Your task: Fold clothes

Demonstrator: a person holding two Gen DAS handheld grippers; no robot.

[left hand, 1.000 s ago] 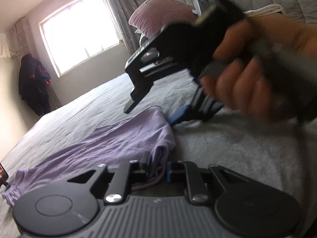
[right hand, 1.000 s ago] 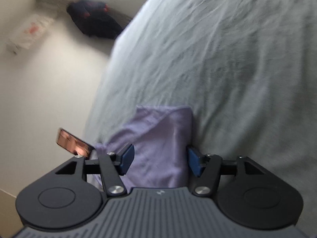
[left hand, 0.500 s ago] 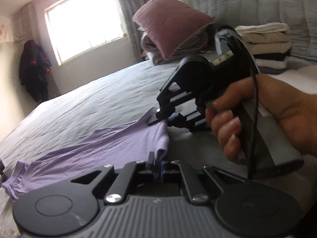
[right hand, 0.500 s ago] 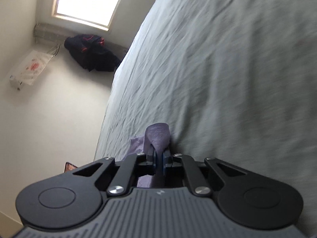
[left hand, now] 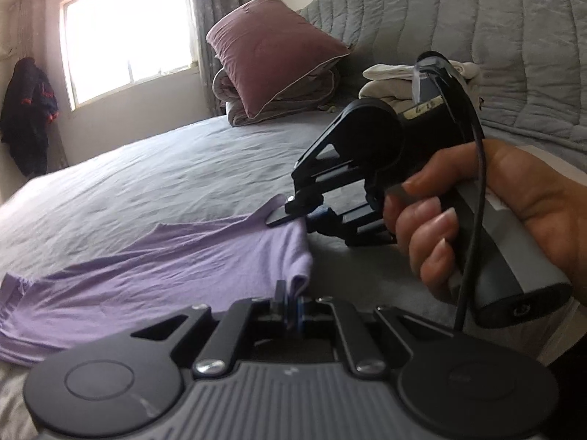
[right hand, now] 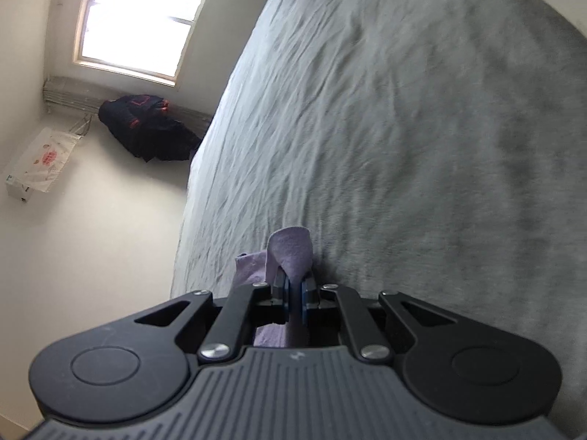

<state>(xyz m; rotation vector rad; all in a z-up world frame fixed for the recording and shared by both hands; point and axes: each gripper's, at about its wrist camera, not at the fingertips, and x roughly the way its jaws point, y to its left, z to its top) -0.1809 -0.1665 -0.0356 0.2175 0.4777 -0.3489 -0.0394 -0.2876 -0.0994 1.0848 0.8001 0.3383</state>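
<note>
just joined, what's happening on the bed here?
A person is folding a thin lilac cotton garment on a grey-sheeted bed. The left gripper is shut on one corner of its near edge; the right gripper is shut on the other corner. The rest of the garment lies flat on the sheet.

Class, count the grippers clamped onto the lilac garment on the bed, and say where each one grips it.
2. The left gripper pinches the near corner of the lilac garment; the right gripper pinches the far corner of that same edge. None seems hidden.
</note>
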